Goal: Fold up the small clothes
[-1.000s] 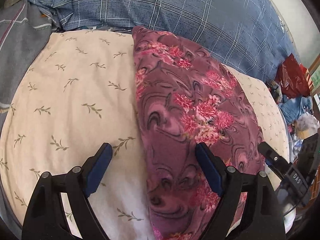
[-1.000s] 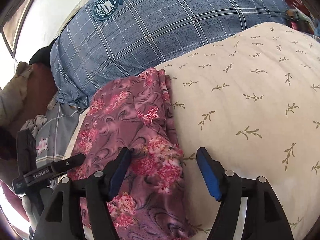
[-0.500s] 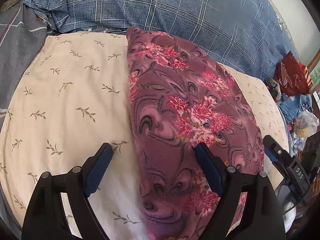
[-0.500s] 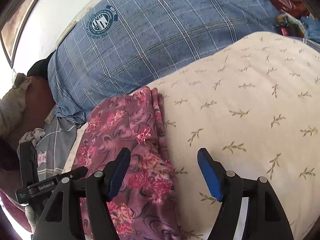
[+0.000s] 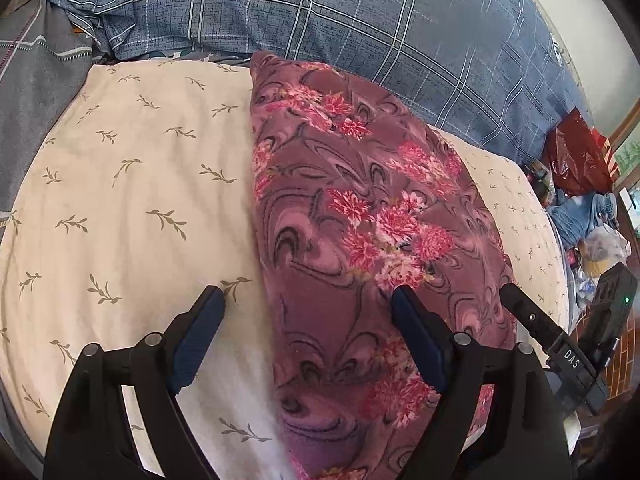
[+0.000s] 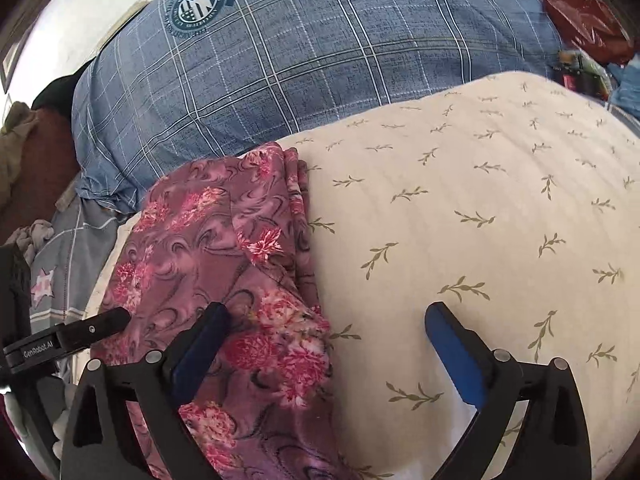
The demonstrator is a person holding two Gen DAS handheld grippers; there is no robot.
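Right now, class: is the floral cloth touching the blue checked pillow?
Touching. In the right wrist view the floral cloth's far end lies against the blue checked pillow, no gap.

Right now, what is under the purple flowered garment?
The purple flowered garment lies folded on a cream sheet with a leaf print, which shows on both sides of it. The part of the sheet directly beneath is covered, so anything else under there cannot be seen.

Bedroom in a lived-in home. Work surface is a cream pillow (image 5: 132, 200) with a leaf-sprig print, backed by a blue plaid pillow (image 6: 320, 60) bearing a round crest, against a pale wall. Clutter at the edge: a red plastic bag (image 5: 580, 160) and crumpled blue clothing (image 5: 580, 216).
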